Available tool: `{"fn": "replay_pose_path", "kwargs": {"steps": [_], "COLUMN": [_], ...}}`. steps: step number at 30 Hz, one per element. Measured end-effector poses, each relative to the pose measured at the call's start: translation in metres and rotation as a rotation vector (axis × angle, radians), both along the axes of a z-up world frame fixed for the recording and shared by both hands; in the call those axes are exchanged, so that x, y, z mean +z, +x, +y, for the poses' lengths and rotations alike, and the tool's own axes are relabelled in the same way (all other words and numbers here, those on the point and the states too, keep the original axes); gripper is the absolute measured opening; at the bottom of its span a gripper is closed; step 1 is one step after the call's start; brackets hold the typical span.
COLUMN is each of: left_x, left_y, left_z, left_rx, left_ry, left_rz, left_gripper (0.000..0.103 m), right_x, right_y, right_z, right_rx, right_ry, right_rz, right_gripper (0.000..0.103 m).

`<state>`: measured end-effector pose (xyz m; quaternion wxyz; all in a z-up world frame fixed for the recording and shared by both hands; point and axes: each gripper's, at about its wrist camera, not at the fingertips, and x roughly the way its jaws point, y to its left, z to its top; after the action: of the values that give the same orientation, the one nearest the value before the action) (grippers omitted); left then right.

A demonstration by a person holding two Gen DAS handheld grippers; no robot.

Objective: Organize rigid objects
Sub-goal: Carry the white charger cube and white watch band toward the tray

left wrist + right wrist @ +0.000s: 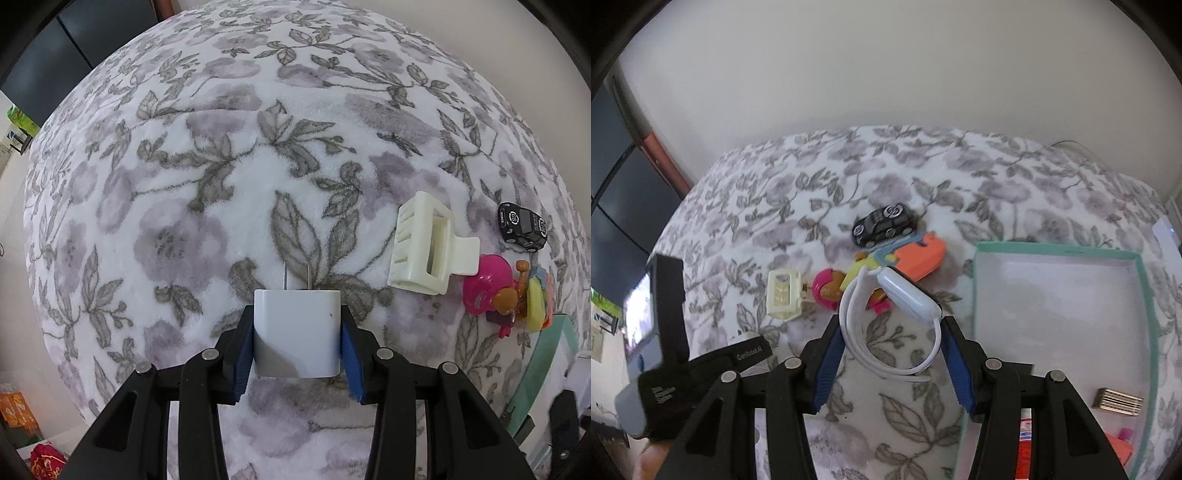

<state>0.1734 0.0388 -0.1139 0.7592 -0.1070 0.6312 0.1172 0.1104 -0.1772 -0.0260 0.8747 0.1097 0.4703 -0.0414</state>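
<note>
Both claws downward, loaded.

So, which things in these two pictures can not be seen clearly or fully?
- Left wrist view: the teal box is cut off by the right edge and blurred.
- Left wrist view: the white charger, in the left tool, hides the blanket under it.
- Right wrist view: the right tool and white smartwatch cover part of the pink toy.
- Right wrist view: items in the box's near corner are hidden behind the tool's arm.
</note>
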Motion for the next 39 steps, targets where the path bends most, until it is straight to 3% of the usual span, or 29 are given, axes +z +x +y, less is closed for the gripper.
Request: {"fn": "replay_pose_path", "kwargs": {"steps": [5, 11, 22, 31, 39], "left_x": [0.012, 0.053, 0.136, 0.142, 0.121], "left_y": [-0.005, -0.009, -0.026, -0.043, -0.066], "left_z": [-0.001, -0.012, -0.07, -0.135, -0.203], "left_rx": [0.006, -0.009, -0.168, -0.324, -0.514], "left_ry": [-0.052, -0.074, -0.158, -0.168, -0.155], "left_rz": [-0.02, -0.12, -0.343, -0.362, -0.323], "left_gripper": [0.044, 0.044, 0.044, 0.044, 0.044], "right_x": [0.015, 0.03, 0.069, 0.078, 0.048], "right_y": [-0.007, -0.018, -0.06, -0.086, -0.093], "right_z": [-0.02, -0.045, -0.105, -0.146, -0.179], "right_rx": [-0.043, -0.091, -0.261, -0.356, -0.416], "right_ry": [0.01, 0.034, 0.025, 0.0, 0.023], "right_rz": [-0.021, -0.05, -0.144, -0.162, -0.062], "right_gripper": [0.055, 0.055, 0.055, 0.055, 0.055]}}
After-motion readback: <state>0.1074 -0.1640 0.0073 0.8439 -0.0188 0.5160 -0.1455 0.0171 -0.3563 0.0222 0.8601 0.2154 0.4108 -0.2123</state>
